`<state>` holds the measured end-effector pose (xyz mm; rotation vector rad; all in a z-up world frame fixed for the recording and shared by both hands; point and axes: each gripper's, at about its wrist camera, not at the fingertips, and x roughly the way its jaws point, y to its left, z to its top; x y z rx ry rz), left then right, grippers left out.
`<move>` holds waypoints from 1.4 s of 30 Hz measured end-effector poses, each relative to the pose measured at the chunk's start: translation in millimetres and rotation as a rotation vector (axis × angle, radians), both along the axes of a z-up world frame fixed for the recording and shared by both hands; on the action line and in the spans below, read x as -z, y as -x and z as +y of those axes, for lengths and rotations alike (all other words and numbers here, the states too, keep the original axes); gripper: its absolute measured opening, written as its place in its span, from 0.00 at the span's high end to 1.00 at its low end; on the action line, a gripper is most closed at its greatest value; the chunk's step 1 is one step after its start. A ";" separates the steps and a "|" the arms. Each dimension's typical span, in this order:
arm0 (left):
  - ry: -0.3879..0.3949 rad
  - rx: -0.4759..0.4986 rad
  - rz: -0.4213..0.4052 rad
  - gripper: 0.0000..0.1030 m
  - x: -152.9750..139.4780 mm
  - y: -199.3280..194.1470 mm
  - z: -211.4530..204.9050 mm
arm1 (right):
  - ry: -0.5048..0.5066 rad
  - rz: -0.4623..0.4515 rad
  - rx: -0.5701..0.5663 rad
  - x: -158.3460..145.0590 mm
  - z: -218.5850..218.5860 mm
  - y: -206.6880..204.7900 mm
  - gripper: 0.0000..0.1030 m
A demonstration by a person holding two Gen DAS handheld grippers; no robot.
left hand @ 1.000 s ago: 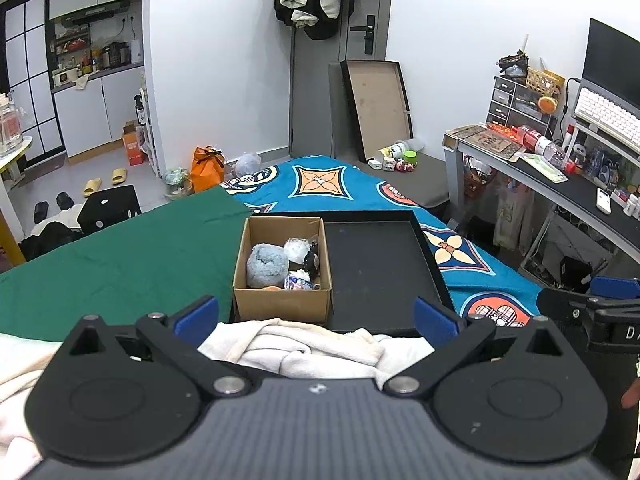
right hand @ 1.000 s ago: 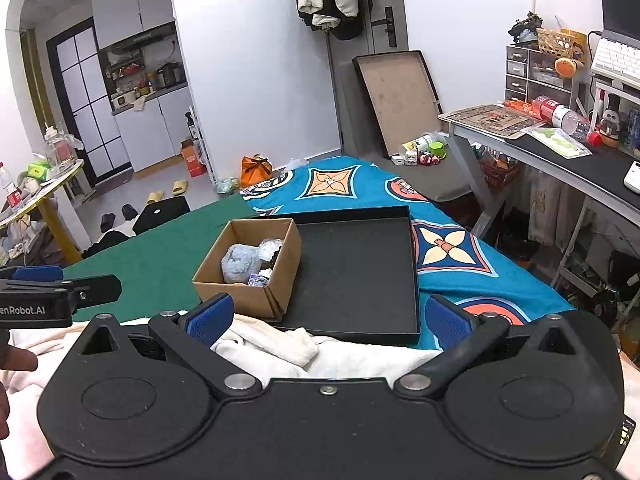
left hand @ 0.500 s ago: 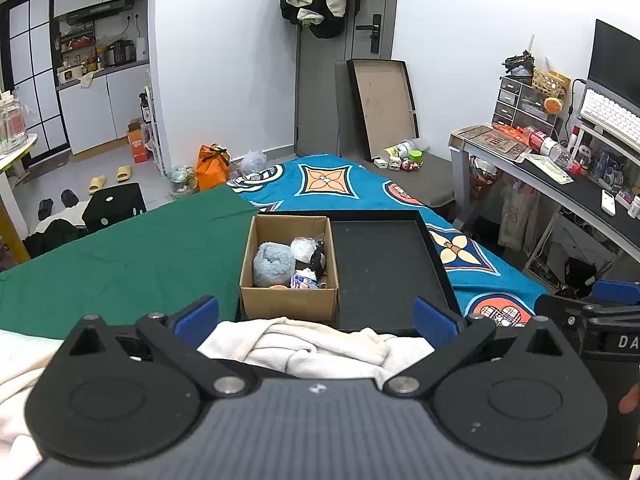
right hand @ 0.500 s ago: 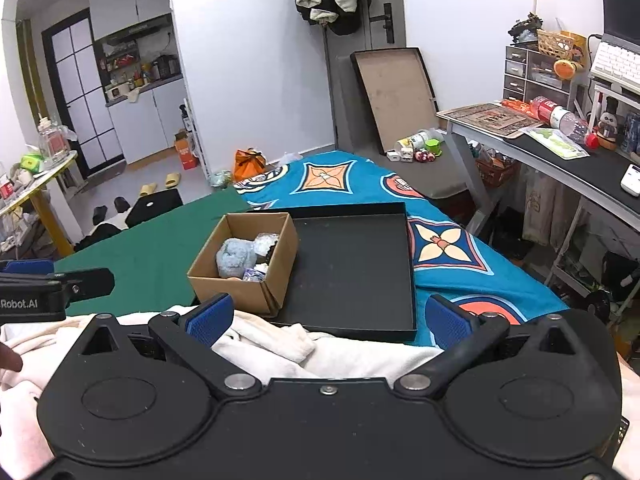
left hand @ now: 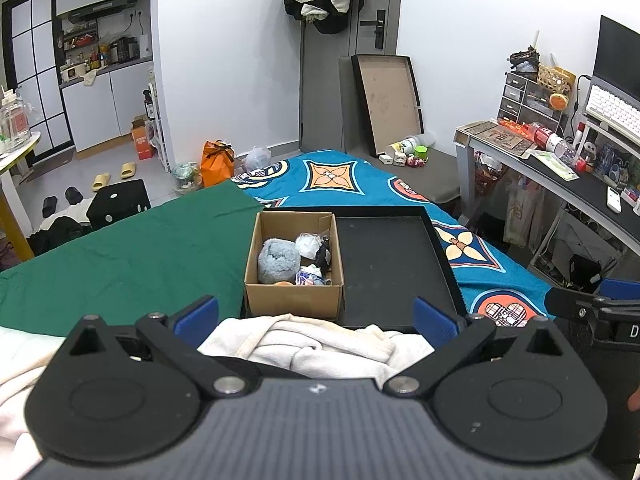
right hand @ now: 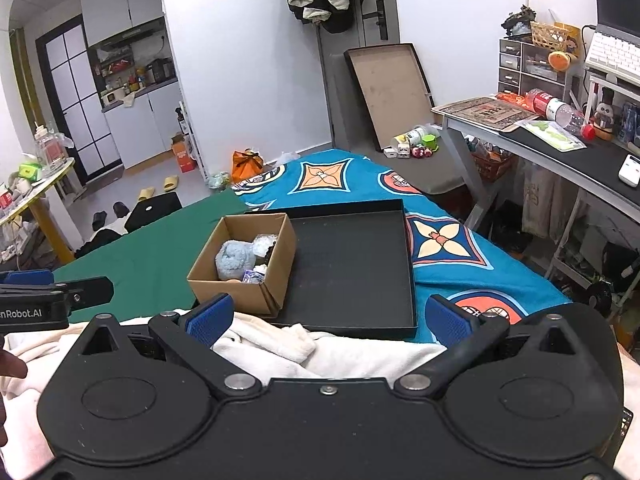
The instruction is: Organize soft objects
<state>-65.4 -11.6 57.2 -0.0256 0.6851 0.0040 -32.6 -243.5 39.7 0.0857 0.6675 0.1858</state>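
A cardboard box (left hand: 294, 300) stands in the left end of a black tray (left hand: 392, 264) on the bed. It holds a blue-grey fluffy ball (left hand: 278, 260), a white soft item (left hand: 307, 245) and small toys. The box (right hand: 240, 280) and tray (right hand: 352, 272) also show in the right wrist view. A cream towel (left hand: 320, 346) lies bunched just before the tray. My left gripper (left hand: 316, 316) is open and empty above the towel. My right gripper (right hand: 326, 316) is open and empty over the towel (right hand: 288, 344), to the right of the left one.
The bed has a green sheet (left hand: 120, 264) at left and a blue patterned cover (left hand: 360, 180) at right. A desk (left hand: 560, 176) with clutter stands at the right. A flat box lid (left hand: 386, 96) leans on the door. Bags and slippers lie on the floor.
Both grippers have drifted slightly, and the box and tray now sit a little further right in the left view. Both stay open and hold nothing.
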 end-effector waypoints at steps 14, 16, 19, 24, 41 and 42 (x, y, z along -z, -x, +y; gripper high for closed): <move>-0.007 -0.016 0.009 0.00 -1.3 -3.0 -1.1 | -0.001 -0.006 0.000 -1.9 -3.2 -0.7 0.00; -0.004 -0.016 0.008 0.00 -1.0 -2.0 -0.3 | -0.003 -0.005 0.001 -1.7 -3.1 -1.2 0.00; -0.001 -0.018 0.015 0.00 -0.6 -1.7 0.3 | -0.003 -0.006 -0.004 -2.2 -2.6 -0.3 0.00; -0.001 -0.023 0.027 0.00 -0.7 -3.9 0.2 | -0.003 -0.005 -0.008 -2.5 -2.8 -0.7 0.00; -0.006 -0.021 0.033 0.00 -1.0 -7.0 1.8 | -0.003 -0.008 -0.017 -3.9 -3.1 -1.7 0.00; -0.008 -0.023 0.033 0.01 -0.8 -7.1 1.6 | -0.002 -0.007 -0.019 -3.8 -2.4 -2.0 0.00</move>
